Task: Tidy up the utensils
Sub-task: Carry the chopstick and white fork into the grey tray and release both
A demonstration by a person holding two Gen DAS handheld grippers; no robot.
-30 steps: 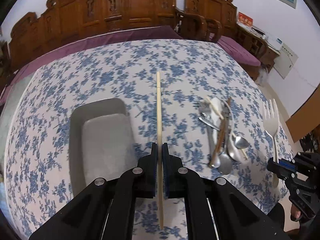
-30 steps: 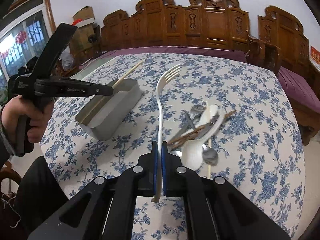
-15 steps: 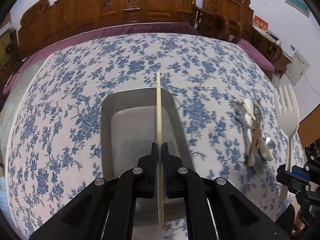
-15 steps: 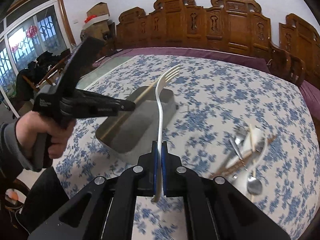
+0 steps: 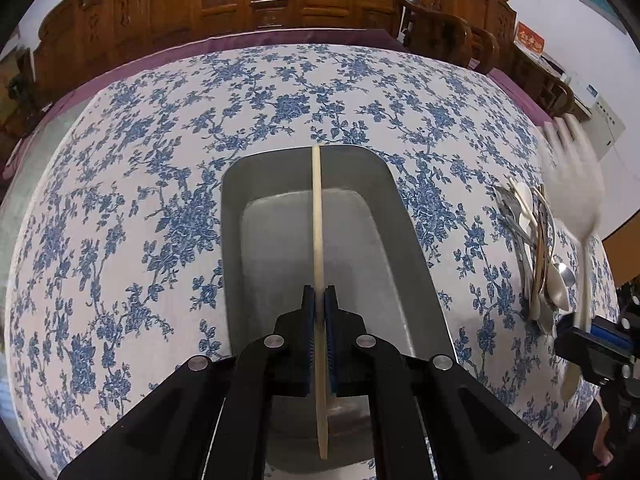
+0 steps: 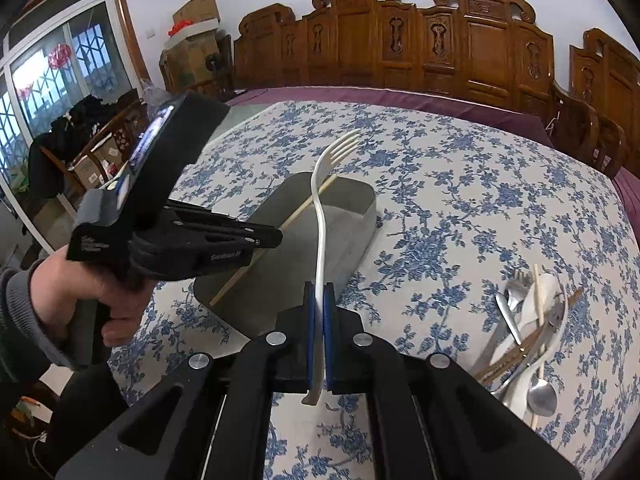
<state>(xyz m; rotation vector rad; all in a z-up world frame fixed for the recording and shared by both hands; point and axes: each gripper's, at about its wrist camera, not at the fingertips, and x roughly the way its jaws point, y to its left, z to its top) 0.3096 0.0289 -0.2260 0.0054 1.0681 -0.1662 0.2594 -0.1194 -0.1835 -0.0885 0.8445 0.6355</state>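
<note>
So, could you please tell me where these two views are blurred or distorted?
Left wrist view: the white fork at the right edge is smeared by motion blur, while the chopstick in the left claw stays sharp. Right wrist view: the fork in the right claw is crisp. Both views: the fisheye lens bows the tablecloth and darkens the corners.

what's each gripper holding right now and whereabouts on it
The left gripper pinches a chopstick near its lower end; the right gripper pinches a white plastic fork low on its handle.
</note>
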